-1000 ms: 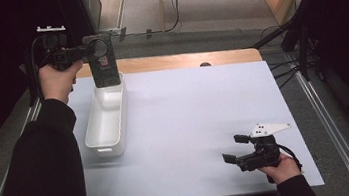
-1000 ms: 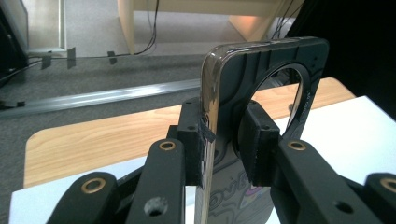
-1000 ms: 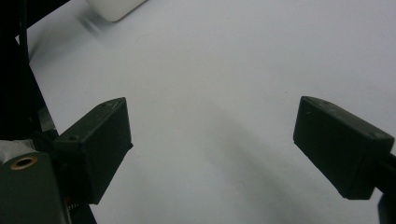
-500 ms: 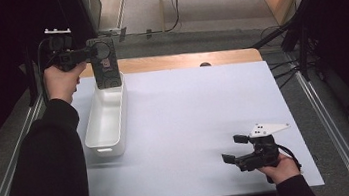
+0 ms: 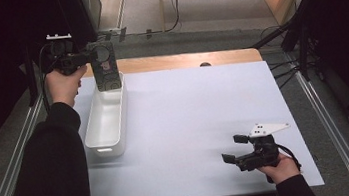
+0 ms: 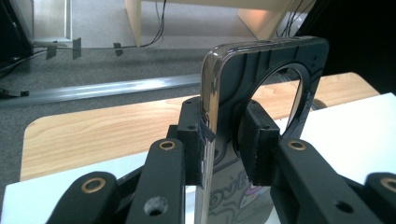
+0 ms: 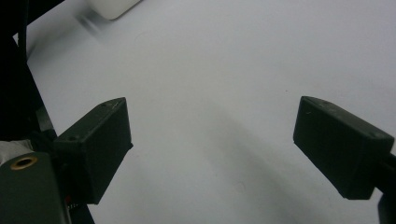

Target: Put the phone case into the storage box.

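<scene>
The left gripper's [image 5: 88, 62] fingers [image 6: 196, 140] are clamped on the upper part of a dark phone case [image 5: 105, 66], one pad on each face, just below its round camera cutout. In the left gripper view the case [image 6: 261, 70] stands upright between the pads, its shiny edge toward the camera, with printed markings lower down on it. From above, the case hangs over the far end of a white bin [image 5: 106, 119], its lower edge at or just inside the bin's far rim; whether it touches the bin cannot be told. The bin lies lengthwise along the left edge of the white table [image 5: 195, 120], running from near the far left corner toward the near side. The left hand [image 5: 63, 86] holds that gripper beyond the table's far left corner.

The right gripper's [image 5: 233, 148] fingers [image 7: 95, 140] stand wide apart with nothing between them, over bare table near the near right corner. The right hand [image 5: 281, 165] grips it from the near edge, well apart from the bin.
</scene>
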`<state>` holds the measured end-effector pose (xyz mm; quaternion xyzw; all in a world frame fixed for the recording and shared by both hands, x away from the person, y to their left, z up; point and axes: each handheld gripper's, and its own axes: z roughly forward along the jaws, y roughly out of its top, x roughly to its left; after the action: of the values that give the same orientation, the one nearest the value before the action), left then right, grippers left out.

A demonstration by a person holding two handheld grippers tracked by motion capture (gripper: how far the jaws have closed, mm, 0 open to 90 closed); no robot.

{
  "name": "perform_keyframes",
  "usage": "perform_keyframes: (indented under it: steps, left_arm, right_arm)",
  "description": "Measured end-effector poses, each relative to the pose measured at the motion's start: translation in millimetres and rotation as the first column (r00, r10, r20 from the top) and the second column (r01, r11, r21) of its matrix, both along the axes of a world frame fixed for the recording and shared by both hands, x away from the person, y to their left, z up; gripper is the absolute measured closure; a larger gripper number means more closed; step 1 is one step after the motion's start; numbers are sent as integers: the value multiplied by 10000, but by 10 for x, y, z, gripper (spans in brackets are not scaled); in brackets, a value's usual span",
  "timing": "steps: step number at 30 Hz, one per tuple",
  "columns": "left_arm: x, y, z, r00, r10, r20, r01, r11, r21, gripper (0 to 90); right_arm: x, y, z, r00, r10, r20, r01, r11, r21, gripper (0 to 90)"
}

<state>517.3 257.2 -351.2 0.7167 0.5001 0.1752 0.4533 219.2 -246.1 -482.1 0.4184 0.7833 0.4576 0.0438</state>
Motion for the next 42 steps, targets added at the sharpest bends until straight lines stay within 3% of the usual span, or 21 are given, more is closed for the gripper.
perform_keyframes:
  steps: [2, 11, 15, 42]
  left_arm:
    - [-8, -10, -25, 9999, 66, 114, -67, 10000, 38, 720]
    - [24, -33, -164, 10000, 6, -82, -4, 9999, 133, 719]
    - [20, -9, -229, 9999, 70, 77, -70, 9999, 99, 719]
    - [75, -50, -494, 9992, 148, -384, -138, 9996, 259, 713]
  right_arm:
    - [1, 2, -1, 10000, -6, -26, 6, 10000, -11, 104]
    - [0, 3, -4, 10000, -37, -68, 37, 10000, -37, 104]
    - [2, 10, -9, 10000, -10, -80, 10, 10000, -36, 104]
    - [5, 21, -14, 9999, 5, -118, -6, 10000, -69, 104]
